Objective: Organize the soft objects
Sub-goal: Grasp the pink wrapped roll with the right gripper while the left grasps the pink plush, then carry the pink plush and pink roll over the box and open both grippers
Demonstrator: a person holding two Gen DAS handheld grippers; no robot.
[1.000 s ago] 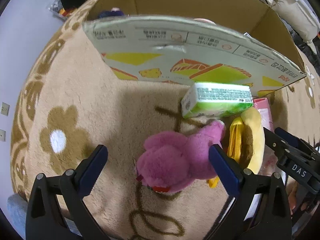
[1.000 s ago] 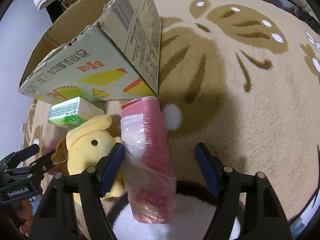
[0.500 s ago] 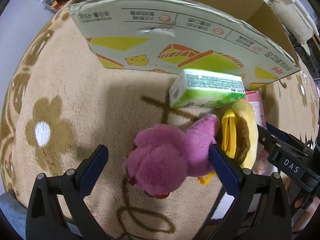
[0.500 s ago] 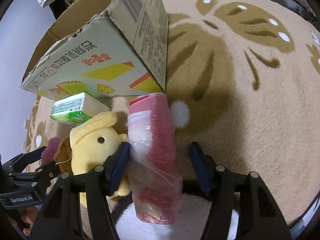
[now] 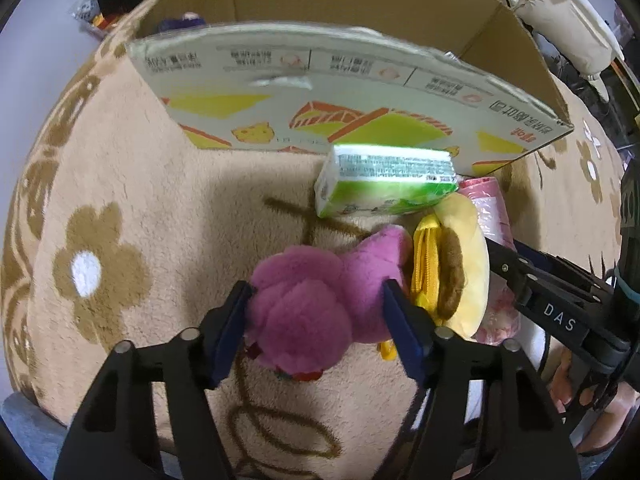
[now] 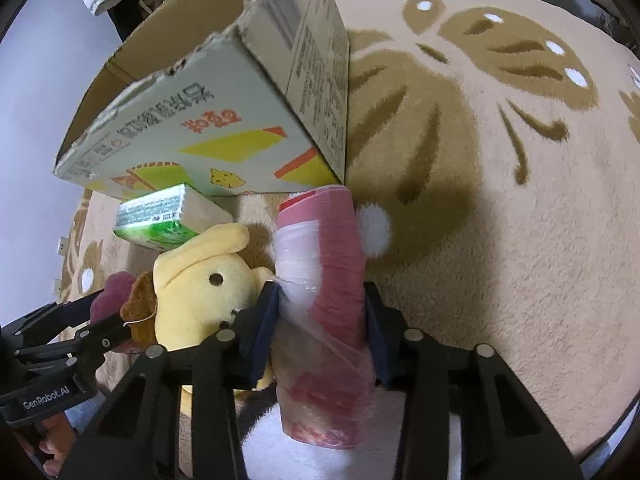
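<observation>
My left gripper (image 5: 318,312) is shut on a purple plush toy (image 5: 316,304) lying on the beige rug. My right gripper (image 6: 320,320) is shut on a pink roll wrapped in clear plastic (image 6: 324,296). A yellow plush dog (image 6: 200,288) lies between the two; it also shows in the left wrist view (image 5: 456,268). A green tissue pack (image 5: 384,184) lies just in front of an open cardboard box (image 5: 320,92); the pack also shows in the right wrist view (image 6: 160,220). The left gripper (image 6: 80,336) appears at the lower left of the right wrist view.
The beige rug (image 6: 500,200) with brown flower and leaf patterns spreads to the right and left (image 5: 120,200). The box (image 6: 208,120) stands right behind the toys. White bedding (image 5: 568,12) lies beyond the box.
Both grippers have closed from open: the left jaws onto the purple plush, the right jaws onto the pink wrapped roll. The objects stay on the rug.
</observation>
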